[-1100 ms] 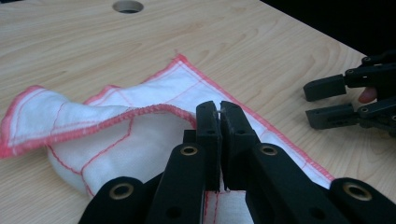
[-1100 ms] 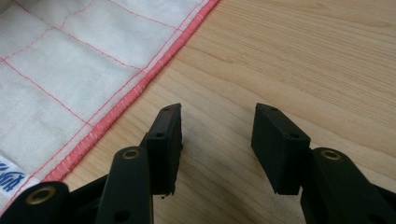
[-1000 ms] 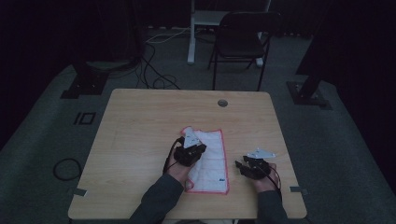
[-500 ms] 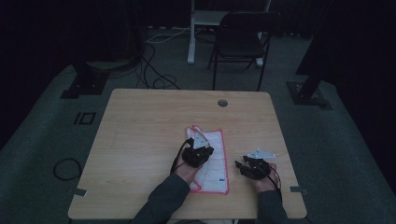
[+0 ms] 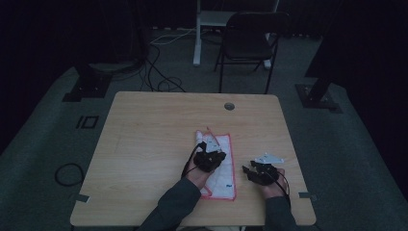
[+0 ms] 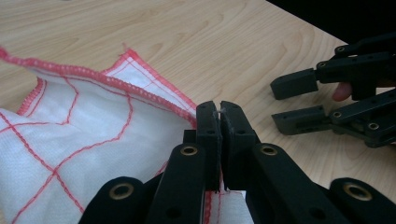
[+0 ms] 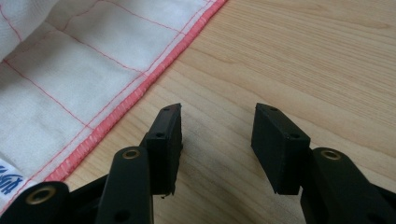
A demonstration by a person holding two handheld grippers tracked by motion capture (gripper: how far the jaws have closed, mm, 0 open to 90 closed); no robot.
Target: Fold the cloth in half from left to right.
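Pinching the cloth's red hem, left gripper clamped tight, cloth at counter centre; right gripper at 3 o'clock of it, spread wide, nothing inside.

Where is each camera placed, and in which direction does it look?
High view: above the person's side, looking down on the table; forearms, both grippers show.
Left gripper view: on the left hand-held gripper, shut on the cloth.
Right gripper view: on the right hand-held gripper, open over wood.
All share the cloth.
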